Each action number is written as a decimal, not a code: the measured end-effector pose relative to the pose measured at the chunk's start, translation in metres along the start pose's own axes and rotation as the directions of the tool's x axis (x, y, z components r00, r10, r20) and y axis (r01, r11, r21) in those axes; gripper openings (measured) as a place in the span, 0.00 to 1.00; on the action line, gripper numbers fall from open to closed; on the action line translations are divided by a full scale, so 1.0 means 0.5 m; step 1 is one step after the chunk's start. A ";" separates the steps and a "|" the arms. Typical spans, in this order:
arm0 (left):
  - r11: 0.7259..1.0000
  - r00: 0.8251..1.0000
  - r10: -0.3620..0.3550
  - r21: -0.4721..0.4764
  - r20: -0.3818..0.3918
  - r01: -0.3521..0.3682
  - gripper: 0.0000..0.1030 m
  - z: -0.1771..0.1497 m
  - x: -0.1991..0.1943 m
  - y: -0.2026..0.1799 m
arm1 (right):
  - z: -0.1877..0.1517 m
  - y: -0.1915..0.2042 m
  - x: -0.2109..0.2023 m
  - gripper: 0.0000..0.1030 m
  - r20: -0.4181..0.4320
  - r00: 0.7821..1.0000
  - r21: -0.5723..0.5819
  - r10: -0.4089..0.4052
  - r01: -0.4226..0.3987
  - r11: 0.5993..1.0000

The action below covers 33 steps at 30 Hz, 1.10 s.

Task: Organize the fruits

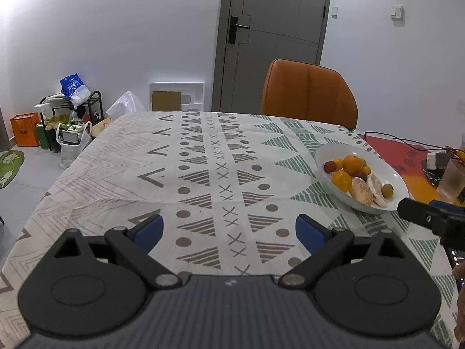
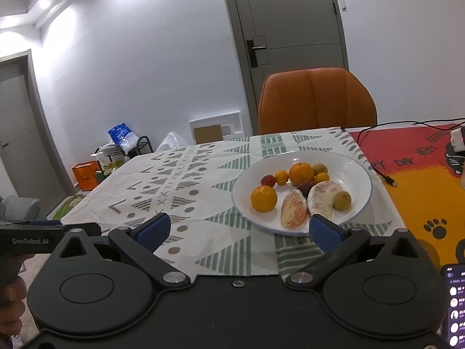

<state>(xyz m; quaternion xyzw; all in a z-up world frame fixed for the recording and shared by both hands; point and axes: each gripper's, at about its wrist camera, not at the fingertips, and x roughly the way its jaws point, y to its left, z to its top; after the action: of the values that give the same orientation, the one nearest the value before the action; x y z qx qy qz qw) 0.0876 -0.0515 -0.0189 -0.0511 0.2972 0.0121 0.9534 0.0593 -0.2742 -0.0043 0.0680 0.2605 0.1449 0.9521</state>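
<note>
We hold our left gripper (image 1: 229,229) wide apart over the patterned cloth (image 1: 203,174) on the counter, nothing between its blue pads. Our right gripper (image 2: 239,229) is spread just as wide and empty, its right pad at the near rim of the white plate (image 2: 348,168). On the plate lie two oranges (image 2: 301,173), two peeled citrus pieces (image 2: 293,212), small yellow-green fruits (image 2: 342,200) and a red one (image 2: 268,180). An orange chair (image 2: 316,101) stands behind the counter.

You have one white round plate (image 2: 302,157), four orange citrus fruits (image 2: 263,198), two peeled pale segments (image 2: 294,213), two yellow-green round fruits (image 2: 341,200), one red plum (image 2: 267,180).
</note>
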 end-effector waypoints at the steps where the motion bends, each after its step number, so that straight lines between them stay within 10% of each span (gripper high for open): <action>1: 1.000 1.000 -0.001 -0.002 -0.002 0.001 0.94 -0.002 -0.002 0.002 | -0.002 0.002 -0.001 1.00 -0.003 1.000 -0.004 0.002 -0.002 1.000; 33: 0.999 1.000 0.027 -0.022 -0.014 -0.027 0.94 -0.030 -0.029 0.045 | -0.019 0.020 -0.017 1.00 -0.012 1.000 -0.026 0.009 -0.009 1.000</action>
<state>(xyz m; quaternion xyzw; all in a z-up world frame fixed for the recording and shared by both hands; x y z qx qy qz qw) 0.0658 -0.0305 -0.0250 -0.0576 0.3041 0.0281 0.9505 0.0450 -0.2666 -0.0065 0.0560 0.2638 0.1528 0.9508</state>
